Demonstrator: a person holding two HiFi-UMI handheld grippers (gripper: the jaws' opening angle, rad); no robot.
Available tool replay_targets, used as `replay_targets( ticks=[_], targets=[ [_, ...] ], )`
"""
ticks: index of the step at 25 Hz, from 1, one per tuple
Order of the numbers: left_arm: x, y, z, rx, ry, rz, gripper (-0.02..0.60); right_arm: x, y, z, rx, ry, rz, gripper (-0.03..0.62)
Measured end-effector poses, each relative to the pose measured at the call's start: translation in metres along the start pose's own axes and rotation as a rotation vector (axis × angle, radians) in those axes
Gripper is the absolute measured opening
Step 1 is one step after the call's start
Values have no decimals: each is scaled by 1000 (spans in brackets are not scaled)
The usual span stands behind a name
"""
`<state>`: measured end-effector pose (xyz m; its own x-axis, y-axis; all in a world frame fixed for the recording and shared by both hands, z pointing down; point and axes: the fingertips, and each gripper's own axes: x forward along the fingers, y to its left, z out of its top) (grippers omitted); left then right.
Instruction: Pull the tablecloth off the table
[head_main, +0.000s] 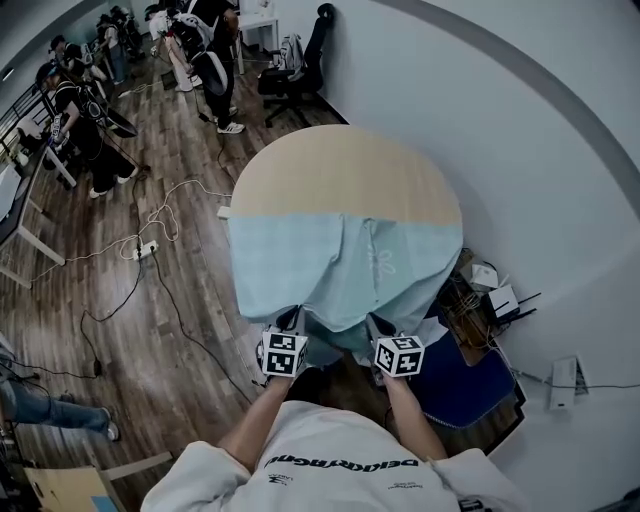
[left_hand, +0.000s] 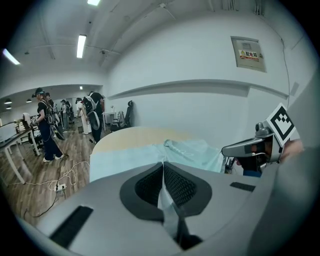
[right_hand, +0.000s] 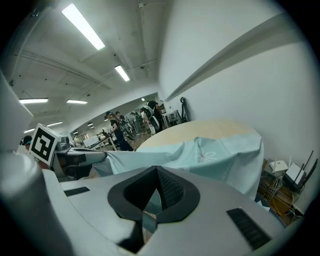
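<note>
A pale blue tablecloth (head_main: 340, 262) covers the near half of a round wooden table (head_main: 345, 175) and hangs over its near edge, folded in the middle. My left gripper (head_main: 291, 327) is shut on the cloth's hem at the near left. My right gripper (head_main: 378, 327) is shut on the hem at the near right. A strip of cloth is pinched between the jaws in the left gripper view (left_hand: 164, 200), with the tablecloth (left_hand: 155, 155) stretching to the table. The right gripper view (right_hand: 150, 202) shows the same pinch on the tablecloth (right_hand: 210, 157).
A white wall (head_main: 520, 130) curves close behind and to the right of the table. Boxes and cables (head_main: 485, 290) and a blue mat (head_main: 470, 380) lie at its right foot. Cables and a power strip (head_main: 145, 250) cross the wooden floor on the left. People (head_main: 85, 120) stand further off.
</note>
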<state>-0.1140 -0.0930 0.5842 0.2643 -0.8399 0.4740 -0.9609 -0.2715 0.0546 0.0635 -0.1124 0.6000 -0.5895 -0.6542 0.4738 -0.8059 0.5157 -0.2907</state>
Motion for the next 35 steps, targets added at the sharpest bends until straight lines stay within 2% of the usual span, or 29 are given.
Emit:
replay_targets(
  ticks=[11,19,30,35],
  targets=[
    [-69,-18,13,-19,-104,28,18,-59,42,18,-32,-111,45,32],
    [-103,-38,27,-15,-170,55,18,-96,56,21,-44,-173,70,32],
    [-151,-59,50,-1,-277,78,18,-145,66,33,-47,-265,69,32],
    [-173,-62,62,10,-322,93,18,-166,79,44,-89,-313,59,32]
  ],
)
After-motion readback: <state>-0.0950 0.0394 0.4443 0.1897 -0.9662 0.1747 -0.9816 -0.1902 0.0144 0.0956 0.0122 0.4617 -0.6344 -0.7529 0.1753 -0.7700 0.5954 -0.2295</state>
